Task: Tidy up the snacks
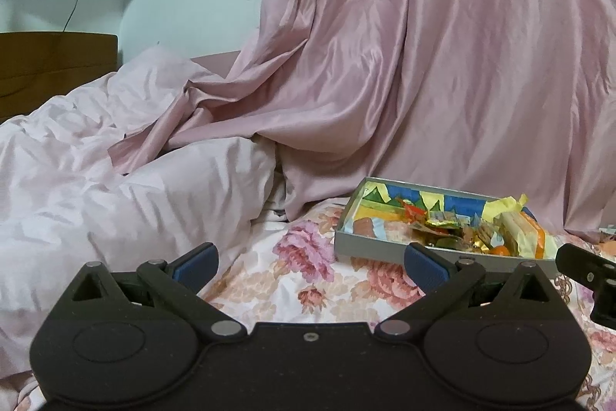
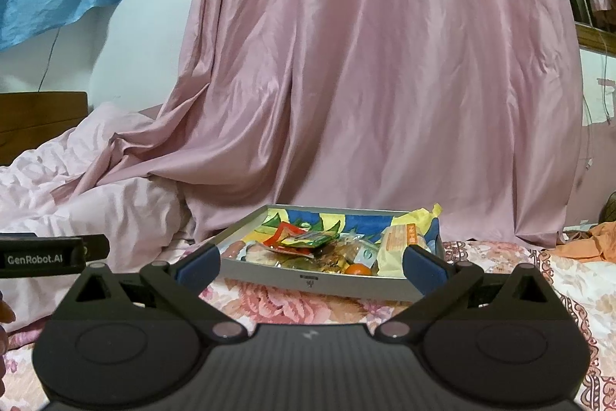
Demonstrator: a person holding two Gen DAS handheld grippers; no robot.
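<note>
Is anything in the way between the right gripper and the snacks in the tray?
Only the tray's own front wall. The right gripper is open and low before it, so it must go over the wall to reach the snacks.

1. White lettering "GenRobot.AI" runs along the black side of the left gripper (image 2: 50, 257), at the left edge of the right wrist view.
2. The tray's (image 2: 308, 280) small front badge and the orange snack packet's (image 2: 404, 237) print are too small to read.
</note>
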